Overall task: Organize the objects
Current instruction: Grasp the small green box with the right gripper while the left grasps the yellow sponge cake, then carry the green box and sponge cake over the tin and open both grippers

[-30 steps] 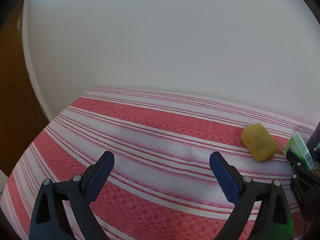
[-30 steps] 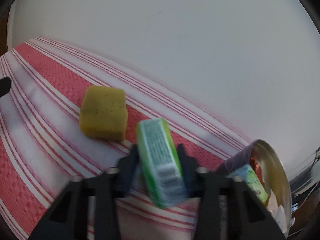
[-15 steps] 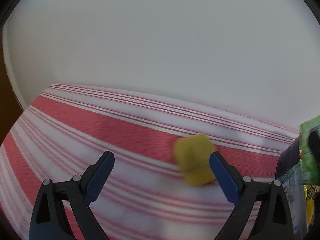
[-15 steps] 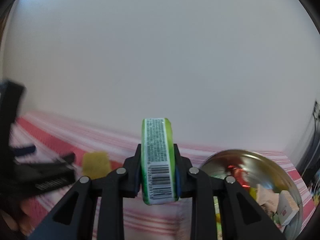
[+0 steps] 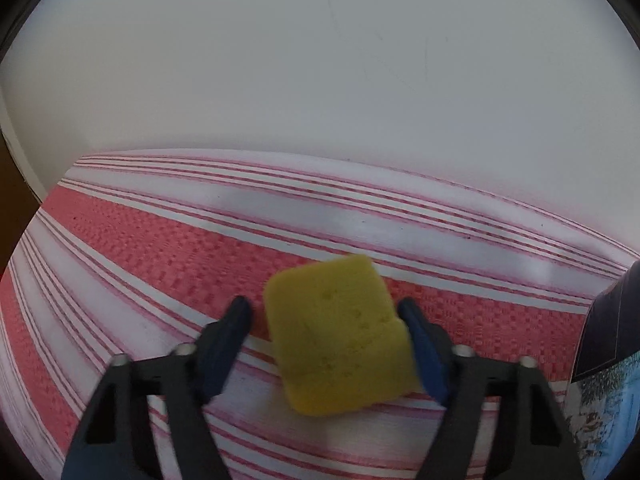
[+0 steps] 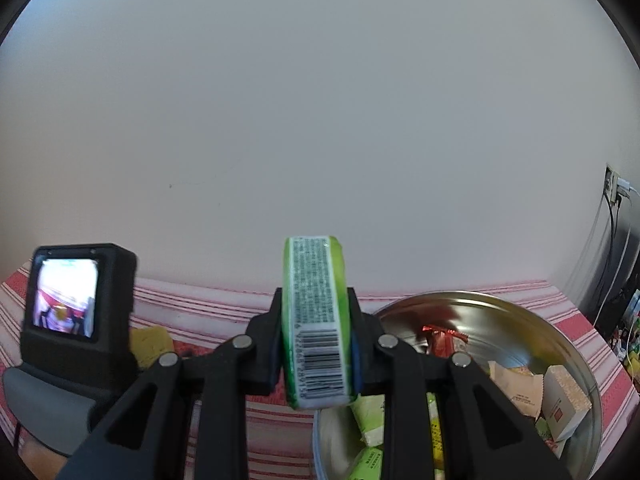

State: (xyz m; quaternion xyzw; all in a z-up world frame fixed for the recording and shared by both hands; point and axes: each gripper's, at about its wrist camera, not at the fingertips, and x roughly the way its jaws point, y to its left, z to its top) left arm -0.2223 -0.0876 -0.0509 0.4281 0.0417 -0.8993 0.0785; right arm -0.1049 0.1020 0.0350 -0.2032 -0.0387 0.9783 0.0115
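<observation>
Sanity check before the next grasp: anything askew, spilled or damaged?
Nothing spilled or damaged. The yellow sponge block lies skewed between the closing left gripper pads; only the right pad touches it.

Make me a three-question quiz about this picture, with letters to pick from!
1. Where does the yellow sponge lie?
A. in the metal bowl
B. on the striped cloth, between the left gripper's fingers
C. on the floor

2. What colour is the packet that the right gripper holds?
A. green
B. black
C. orange

3. How is the metal bowl?
A. upside down
B. covered
C. holding packets

Answers: 1 B, the fingers flank it. 2 A, green edges show. 3 C, packets lie inside.
</observation>
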